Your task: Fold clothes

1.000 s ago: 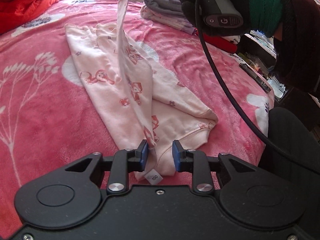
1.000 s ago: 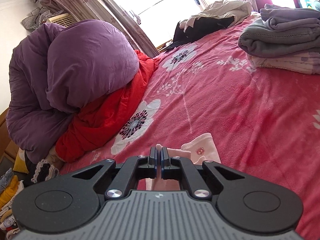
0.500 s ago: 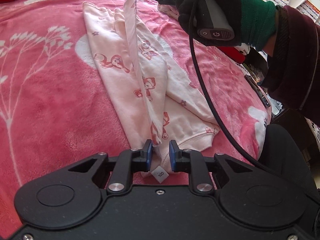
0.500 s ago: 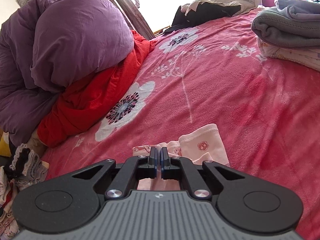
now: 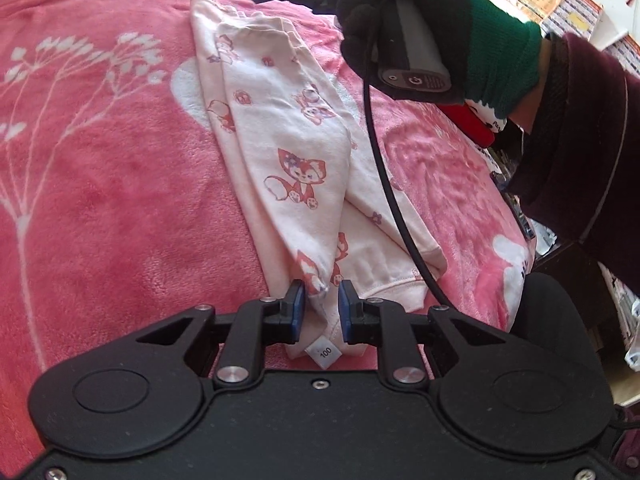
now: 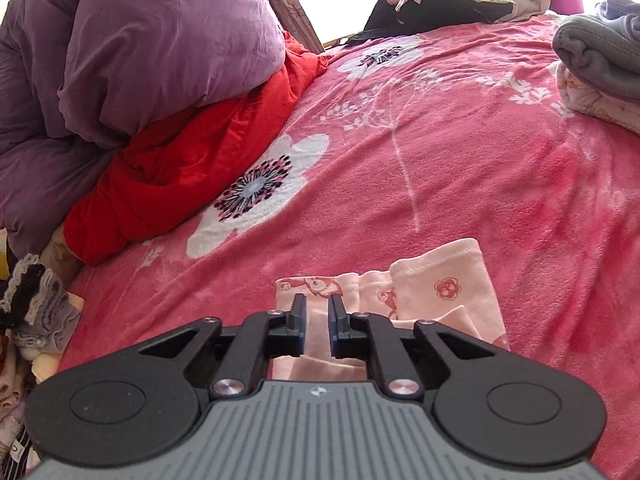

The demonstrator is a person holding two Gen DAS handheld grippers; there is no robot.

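A pale pink child's garment with a fox print (image 5: 296,160) lies lengthwise on the pink flowered blanket (image 5: 100,200), one side folded over the middle. My left gripper (image 5: 322,300) is open over its near end, where a white size tag (image 5: 322,354) shows; the cloth lies loose between the jaws. My right gripper (image 6: 318,312) is slightly open just above the garment's far end (image 6: 436,292), holding nothing. The gloved right hand (image 5: 420,32) and its black cable (image 5: 384,168) hang over the garment in the left wrist view.
A purple duvet (image 6: 140,52) on red bedding (image 6: 180,172) lies at the left. A stack of folded grey and pale clothes (image 6: 596,64) sits at the far right. Loose dark and beige clothes (image 6: 452,0) lie at the far bed edge. Small clothes (image 6: 28,320) pile beside the bed.
The right gripper lowered the lifted side of the garment onto the rest and opened, letting it go. The left gripper's jaws have widened around the near end.
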